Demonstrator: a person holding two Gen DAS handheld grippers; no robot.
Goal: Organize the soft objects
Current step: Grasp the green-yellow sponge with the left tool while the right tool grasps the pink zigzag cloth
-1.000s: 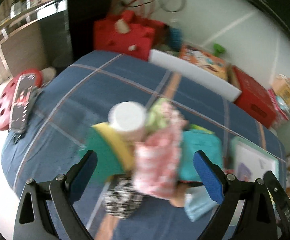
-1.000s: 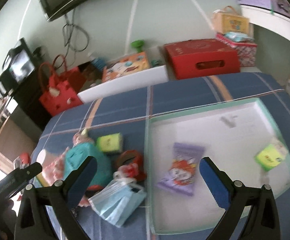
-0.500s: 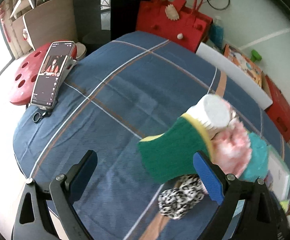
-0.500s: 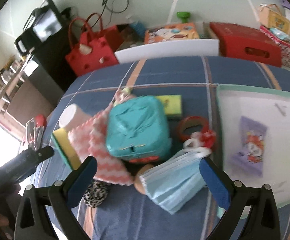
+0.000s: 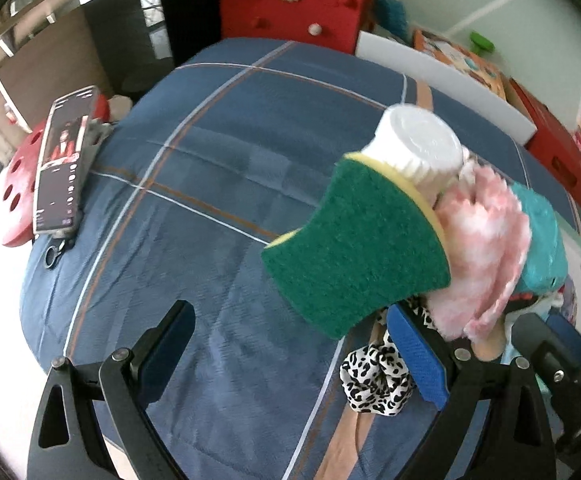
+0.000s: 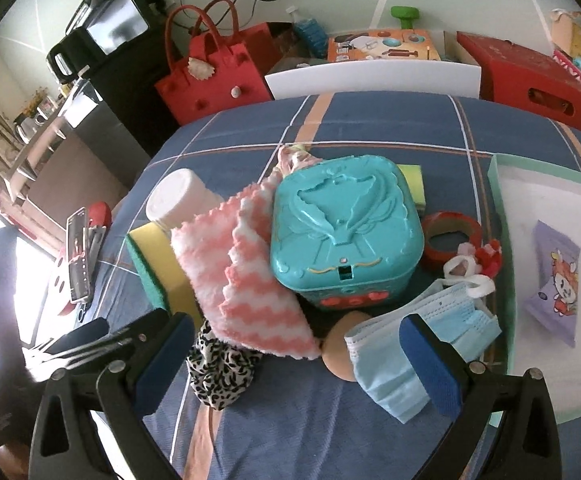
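Observation:
A pile lies on the blue plaid table: a green-and-yellow sponge [image 5: 356,248] [image 6: 150,256], a pink-and-white zigzag cloth [image 6: 246,276] [image 5: 486,248], a leopard-print scrunchie [image 6: 220,368] [image 5: 374,376] and a blue face mask [image 6: 394,356]. My left gripper [image 5: 296,354] is open and empty, just left of the sponge. My right gripper [image 6: 296,364] is open and empty, in front of the cloth, scrunchie and mask.
A teal plastic box [image 6: 344,232], a white bottle [image 6: 180,200] [image 5: 418,148], a red tape roll [image 6: 450,240] and a tan ball [image 6: 338,352] sit in the pile. A white tray [image 6: 506,208] holds a purple packet [image 6: 552,280]. A phone [image 5: 64,160] lies at the table's left edge.
Both grippers swung left. The left view now faces the table's left side with the sponge at its right. The right view moved from the tray to the pile. Both stayed open.

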